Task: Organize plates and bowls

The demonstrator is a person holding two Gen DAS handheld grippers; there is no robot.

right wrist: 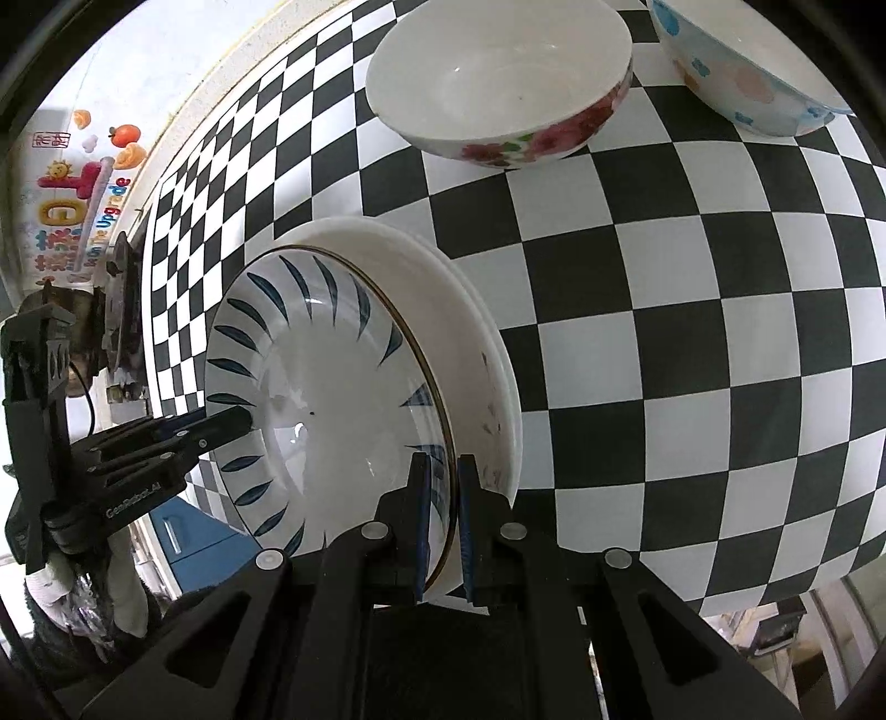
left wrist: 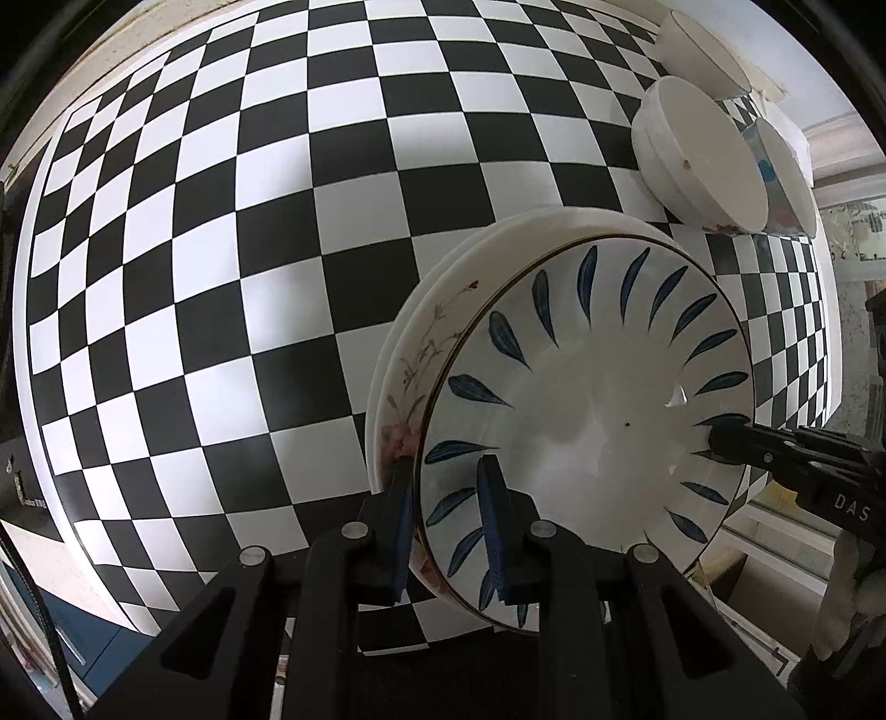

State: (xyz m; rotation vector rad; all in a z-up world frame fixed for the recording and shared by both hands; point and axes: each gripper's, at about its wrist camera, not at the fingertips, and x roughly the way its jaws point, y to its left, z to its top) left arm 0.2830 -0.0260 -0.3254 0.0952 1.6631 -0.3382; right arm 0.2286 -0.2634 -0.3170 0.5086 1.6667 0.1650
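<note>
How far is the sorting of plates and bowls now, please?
Partly done: plates are stacked, leaf plate on top. In hand: left tongs and right tongs both clamp its rim on opposite sides. Left: floral bowl, dotted bowl and a third bowl stand apart, unstacked.

My two grippers pinch opposite rims of the top plate (left wrist: 587, 410) – it sits on a plate stack (left wrist: 426, 332), bowls (right wrist: 498, 77) beyond on the table (left wrist: 221, 221)

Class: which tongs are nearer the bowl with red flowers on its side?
Right. The right tongs grip the leaf-patterned plate on the rim nearer the red-flowered bowl; the left tongs grip the far rim.
</note>
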